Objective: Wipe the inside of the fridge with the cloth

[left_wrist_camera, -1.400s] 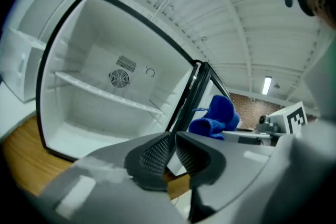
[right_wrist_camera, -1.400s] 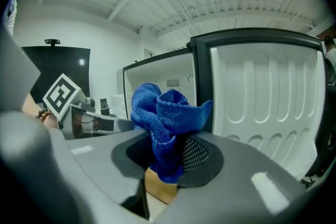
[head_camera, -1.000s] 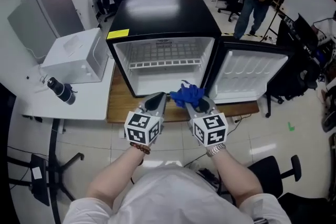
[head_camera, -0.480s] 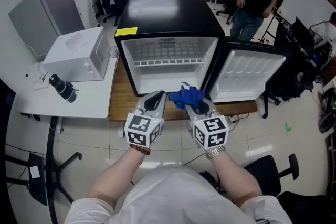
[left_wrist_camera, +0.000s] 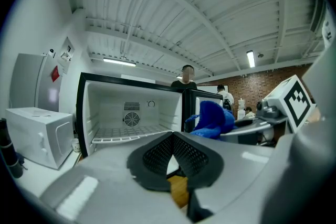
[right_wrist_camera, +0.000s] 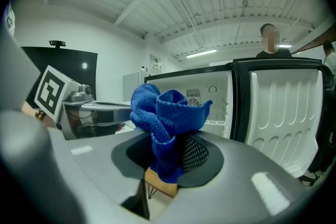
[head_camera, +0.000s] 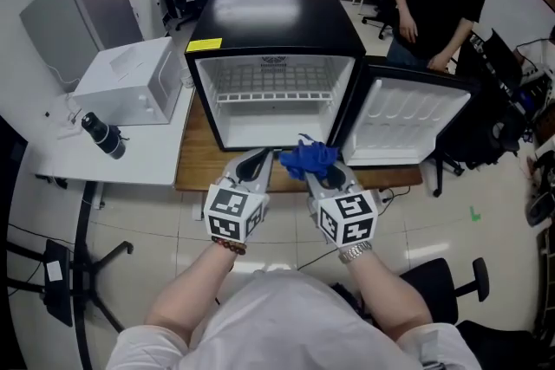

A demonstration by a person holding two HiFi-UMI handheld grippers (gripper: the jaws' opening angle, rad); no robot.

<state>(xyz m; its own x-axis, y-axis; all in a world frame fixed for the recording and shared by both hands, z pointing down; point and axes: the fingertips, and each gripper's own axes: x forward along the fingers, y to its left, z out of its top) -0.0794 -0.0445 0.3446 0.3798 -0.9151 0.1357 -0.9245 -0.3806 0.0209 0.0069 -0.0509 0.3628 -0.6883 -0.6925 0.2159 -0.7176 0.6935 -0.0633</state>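
Edging nearer the open fridge point(head_camera: 273, 17), right claw point(head_camera: 326, 174) grips the cloth point(head_camera: 308, 159), left claw point(head_camera: 258, 161) clenched empty; wiping awaits.

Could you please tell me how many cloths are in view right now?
1. The blue cloth is clamped in the right tongs, held in front of the open fridge. None shows inside the fridge, though another could be hidden.
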